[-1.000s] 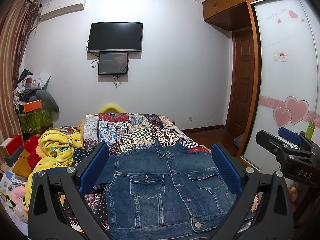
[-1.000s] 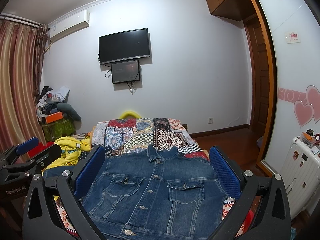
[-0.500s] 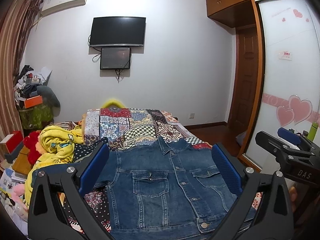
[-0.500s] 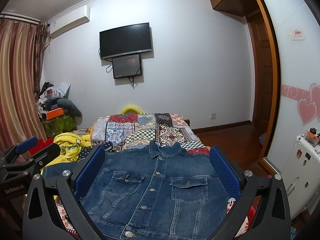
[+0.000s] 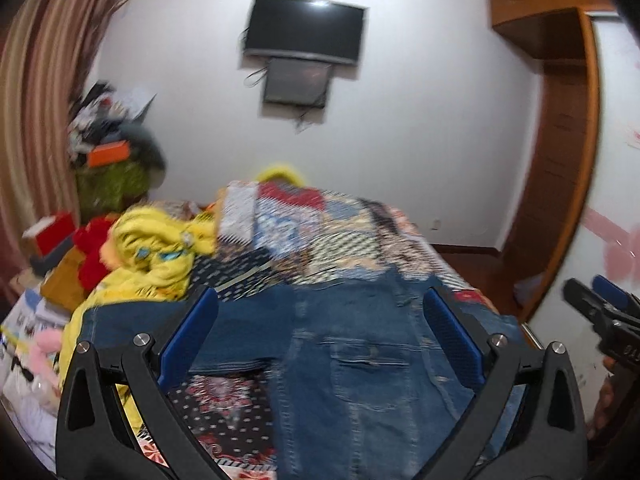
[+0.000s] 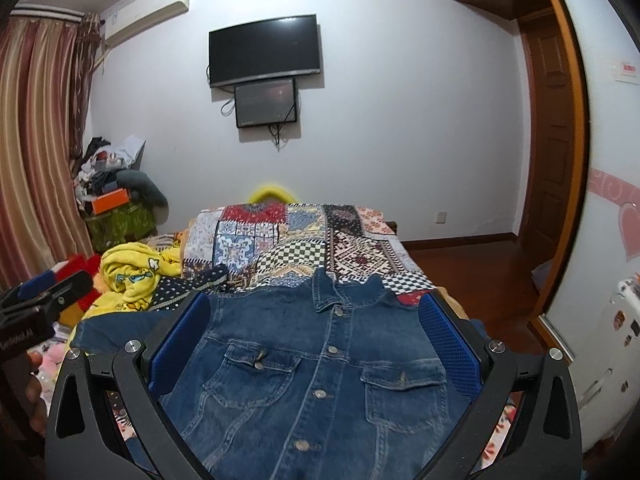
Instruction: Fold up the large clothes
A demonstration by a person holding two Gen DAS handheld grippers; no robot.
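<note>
A blue denim jacket [image 6: 320, 364] lies flat and buttoned on the bed, collar toward the far wall, one sleeve stretched out to the left [image 5: 168, 320]. The left wrist view is blurred; there the jacket [image 5: 360, 360] sits right of centre. My left gripper [image 5: 320, 332] hangs open above the jacket's left half and sleeve, holding nothing. Over the chest of the jacket my right gripper [image 6: 316, 340] is open as well, its blue pads [image 6: 180, 344] wide apart. Each gripper shows at the other view's edge.
A patchwork bedspread [image 6: 304, 240] covers the bed beyond the jacket. Yellow clothing [image 6: 132, 276] and red items are piled at the bed's left side, with clutter by the curtain [image 6: 36, 152]. A wooden door [image 6: 548, 160] and a white wardrobe stand on the right.
My left gripper has swung left and tilted, so the jacket now lies to its right and the sleeve is in view; that view is motion-blurred. The right gripper barely moved.
</note>
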